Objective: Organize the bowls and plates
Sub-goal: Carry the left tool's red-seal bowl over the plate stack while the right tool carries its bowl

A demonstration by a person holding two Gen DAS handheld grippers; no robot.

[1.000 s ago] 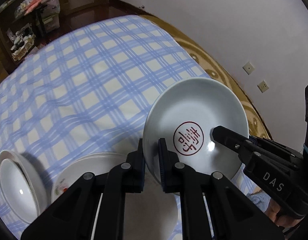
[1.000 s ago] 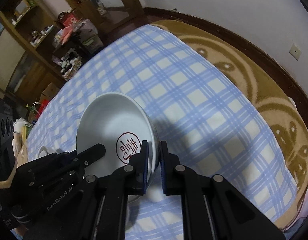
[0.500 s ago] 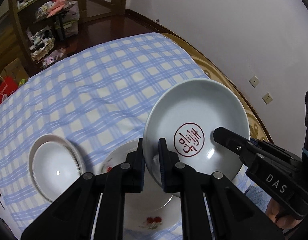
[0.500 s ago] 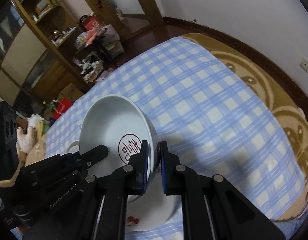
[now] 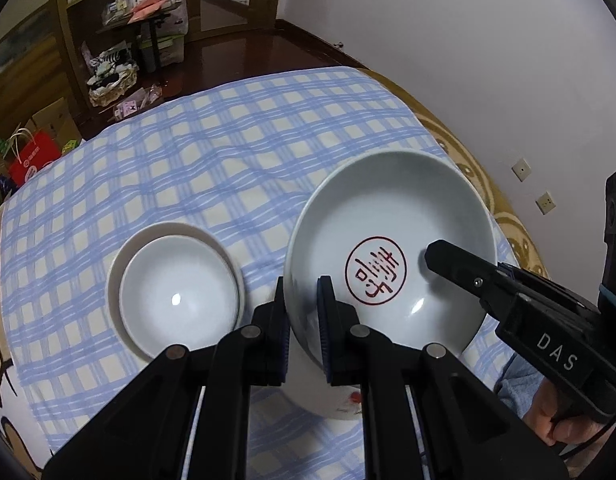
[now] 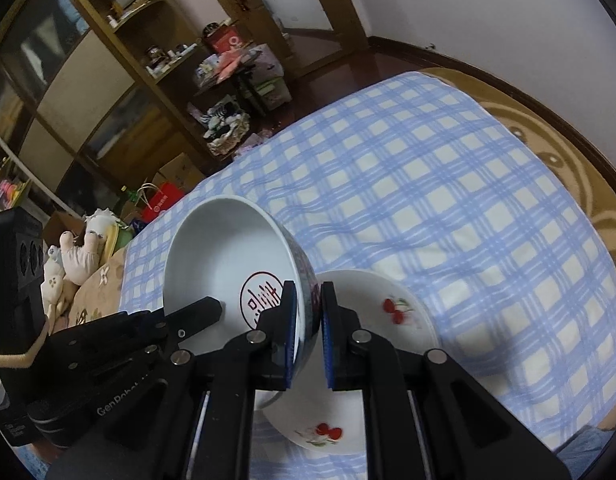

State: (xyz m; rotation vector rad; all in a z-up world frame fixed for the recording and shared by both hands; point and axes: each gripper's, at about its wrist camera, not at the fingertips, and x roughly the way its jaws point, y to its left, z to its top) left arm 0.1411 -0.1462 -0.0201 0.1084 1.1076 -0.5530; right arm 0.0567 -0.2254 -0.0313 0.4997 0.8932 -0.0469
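A large white bowl with a red seal mark (image 5: 392, 240) is held in the air by both grippers. My left gripper (image 5: 302, 320) is shut on its near-left rim. My right gripper (image 6: 306, 316) is shut on its right rim; its finger shows in the left wrist view (image 5: 460, 264). The same bowl (image 6: 224, 256) is tilted in the right wrist view. Under it lies a white plate with cherry prints (image 6: 372, 344), partly hidden. A smaller white bowl (image 5: 176, 292) sits on the checked cloth to the left.
The table has a blue and white checked cloth (image 5: 212, 160) over a brown patterned cover (image 6: 568, 148). Beyond it are wooden shelves (image 6: 88, 60), boxes, a red bag (image 5: 32, 156) and a white wall (image 5: 468, 40) with sockets. Stuffed toys (image 6: 80, 252) lie left.
Both grippers have pulled back and up with the seal bowl. The small bowl and the cherry plate have shifted toward the middle of the views, and more of the room shows.
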